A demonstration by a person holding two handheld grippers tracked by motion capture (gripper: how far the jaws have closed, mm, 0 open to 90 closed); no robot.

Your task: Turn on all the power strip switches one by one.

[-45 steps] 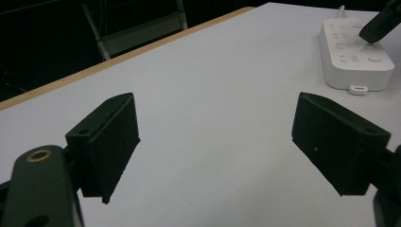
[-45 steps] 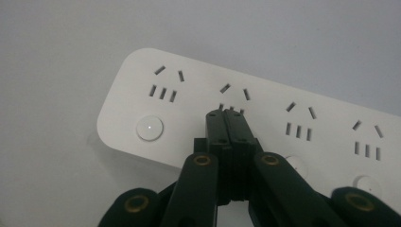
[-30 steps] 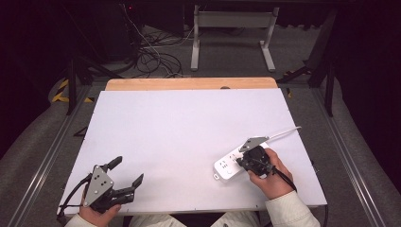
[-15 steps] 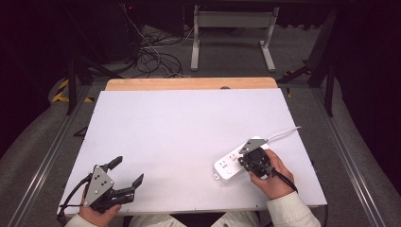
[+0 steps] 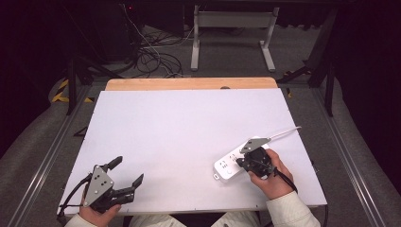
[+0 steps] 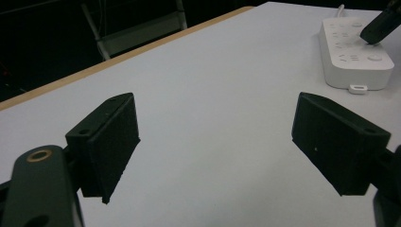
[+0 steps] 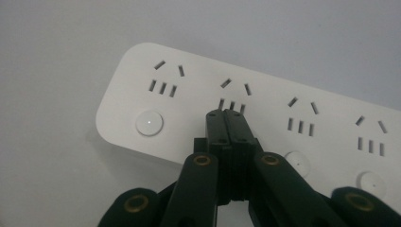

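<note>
While right gripper [image 7: 227, 116] presses shut jaws tip-down on power strip [image 5: 234, 161], near second outlet's switch button, pressing looks underway; whether any switch has flipped, cannot tell. Strip lies flat on white counter [image 5: 189, 127]. Left gripper [image 5: 127, 174], well left of strip, jaws spread, empty. No containers.

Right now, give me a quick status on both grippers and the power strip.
Left gripper open, empty, near table edge. Right gripper shut, tip over power strip, second socket's button; contact unclear. Nothing in the way.
</note>
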